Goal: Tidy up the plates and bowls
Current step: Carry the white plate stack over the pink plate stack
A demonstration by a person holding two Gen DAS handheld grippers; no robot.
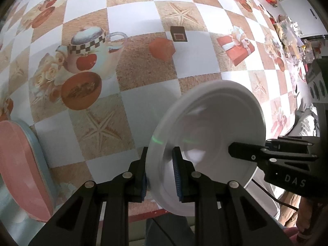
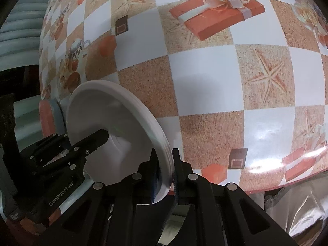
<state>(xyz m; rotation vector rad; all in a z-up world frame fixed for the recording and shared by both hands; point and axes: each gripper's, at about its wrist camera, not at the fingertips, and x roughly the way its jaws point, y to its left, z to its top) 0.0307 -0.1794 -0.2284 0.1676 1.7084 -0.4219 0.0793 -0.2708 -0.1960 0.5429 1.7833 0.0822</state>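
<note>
While both claws grip it from opposite sides, the white plate (image 1: 207,143) hangs tilted above the near edge of the surface (image 1: 143,65). My left claw (image 1: 160,176) is closed down on the rim, one finger on each face of it, with the plate spreading away to its right. My right claw (image 2: 165,170) pinches the opposite rim the same way, the plate fanning out to its left. From the left wrist view I see the right claw's finger lying across the plate's inner face. Further off to the left of my left claw, a pink plate (image 1: 18,164) sits stacked on a light blue plate (image 1: 42,153). Beyond both claws stretches the checkered tablecloth (image 2: 205,65) with printed starfish and gift boxes.
</note>
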